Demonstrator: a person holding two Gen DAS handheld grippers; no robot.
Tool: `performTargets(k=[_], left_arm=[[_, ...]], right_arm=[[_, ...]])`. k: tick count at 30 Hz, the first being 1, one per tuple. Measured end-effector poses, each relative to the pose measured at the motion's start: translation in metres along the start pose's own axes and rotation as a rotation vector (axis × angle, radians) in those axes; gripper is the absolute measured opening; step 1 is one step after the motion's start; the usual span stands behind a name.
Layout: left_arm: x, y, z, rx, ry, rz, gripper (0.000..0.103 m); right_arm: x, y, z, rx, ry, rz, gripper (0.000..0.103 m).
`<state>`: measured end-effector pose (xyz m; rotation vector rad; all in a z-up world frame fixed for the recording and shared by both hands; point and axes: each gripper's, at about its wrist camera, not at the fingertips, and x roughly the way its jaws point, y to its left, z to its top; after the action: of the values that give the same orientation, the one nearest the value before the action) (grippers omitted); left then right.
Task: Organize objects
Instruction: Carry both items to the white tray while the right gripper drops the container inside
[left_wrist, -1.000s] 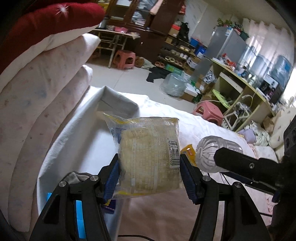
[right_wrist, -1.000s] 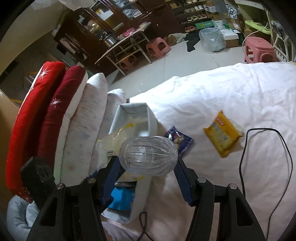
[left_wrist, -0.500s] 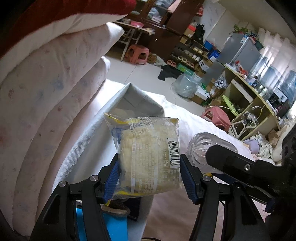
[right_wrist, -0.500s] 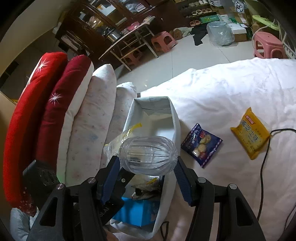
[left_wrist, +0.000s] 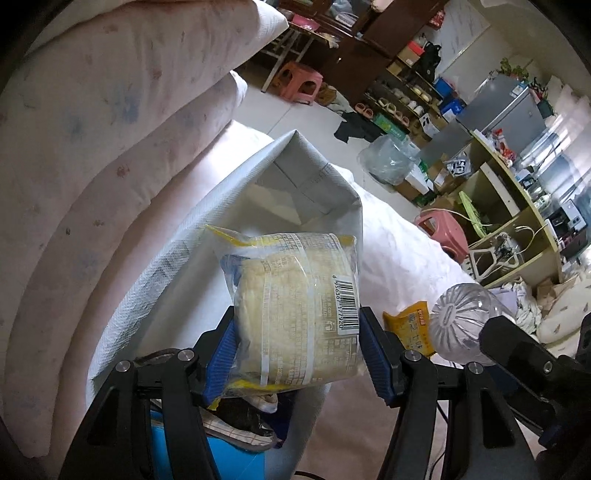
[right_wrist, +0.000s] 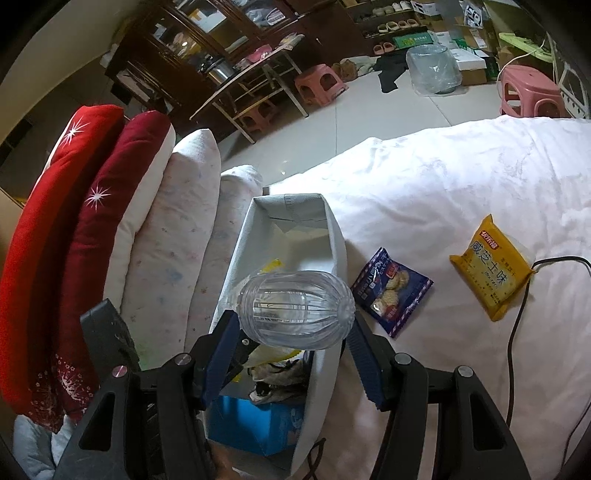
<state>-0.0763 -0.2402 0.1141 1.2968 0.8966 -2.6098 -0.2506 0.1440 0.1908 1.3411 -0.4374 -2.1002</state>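
The left gripper clamps a bread packet; the right gripper clamps a clear bottle, both above the white bin.

Yellow snack pack & dark-blue biscuit pack lying right of white bin; red star-print cushions showing left of it.

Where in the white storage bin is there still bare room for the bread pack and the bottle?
The far half of the white bin is bare, bordered by its folded end wall and long side walls. The near end is crowded: a blue box and crumpled wrappers. Outside, the dark blue snack pack lies beside the bin's right wall, the yellow pack further right on the bedsheet.
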Motion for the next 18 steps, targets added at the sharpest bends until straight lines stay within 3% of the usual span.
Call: performTargets(k=[12, 14, 18], left_arm=[[0.018, -0.022, 0.001, 0.152, 0.064, 0.047, 0.061], [0.017, -0.026, 0.001, 0.179, 0.051, 0.075, 0.061], [-0.004, -0.036, 0.002, 0.236, -0.038, 0.037, 0.061]], right_arm=[[0.002, 0.000, -0.001, 0.003, 0.021, 0.011, 0.058], [0.002, 0.000, -0.001, 0.002, 0.021, 0.013, 0.058], [0.005, 0.004, 0.003, -0.010, 0.029, 0.026, 0.058]])
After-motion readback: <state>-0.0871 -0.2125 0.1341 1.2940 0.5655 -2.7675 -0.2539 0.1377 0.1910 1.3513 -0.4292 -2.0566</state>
